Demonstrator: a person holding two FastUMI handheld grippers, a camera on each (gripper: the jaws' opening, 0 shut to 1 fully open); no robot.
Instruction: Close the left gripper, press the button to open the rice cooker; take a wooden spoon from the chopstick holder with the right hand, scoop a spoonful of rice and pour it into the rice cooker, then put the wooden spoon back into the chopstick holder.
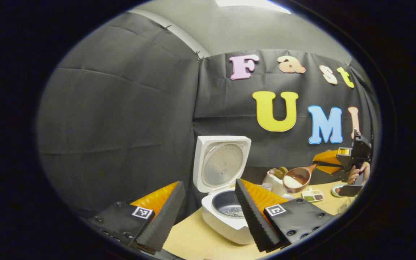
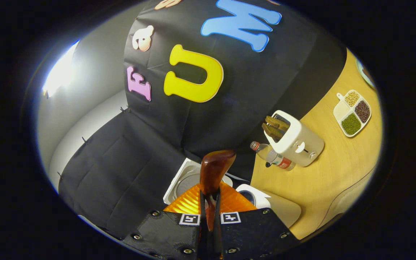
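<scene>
Wooden and reddish-brown, the spoon [image 2: 212, 169] sits pinched by its handle between your right gripper [image 2: 211, 213]'s two fingers, which are pressed nearly together around it; in the right gripper view you see the bowl's back, so its load is hidden there. In the left gripper view the same wooden spoon [image 1: 297, 177] hangs in the air above the table [image 1: 193, 238], its bowl holding a pale heap of rice, to the right of the rice cooker [image 1: 226, 213] and not over the pot. The right gripper [image 1: 341, 162] shows there at the far right edge, partly cut off, with your hand [image 1: 358, 172] behind it.

Your left gripper [image 1: 208, 213] is spread wide, holding nothing, its fingers framing the rice cooker. The cooker's lid [image 1: 222, 162] stands upright and open; the right-hand finger covers part of the inner pot, where something pale lies at the bottom, too small to make out surely.

In the right gripper view the rice cooker [image 2: 193, 180] is mostly hidden behind the spoon and fingers. The white chopstick holder [image 2: 296, 139] stands on the table [image 2: 330, 180] with wooden utensil ends poking out, a small bottle [image 2: 274, 157] lying against it. A divided tray [image 2: 352, 112] of grains lies well apart, near the table's far side; one plate edge is cut off beyond it.
</scene>
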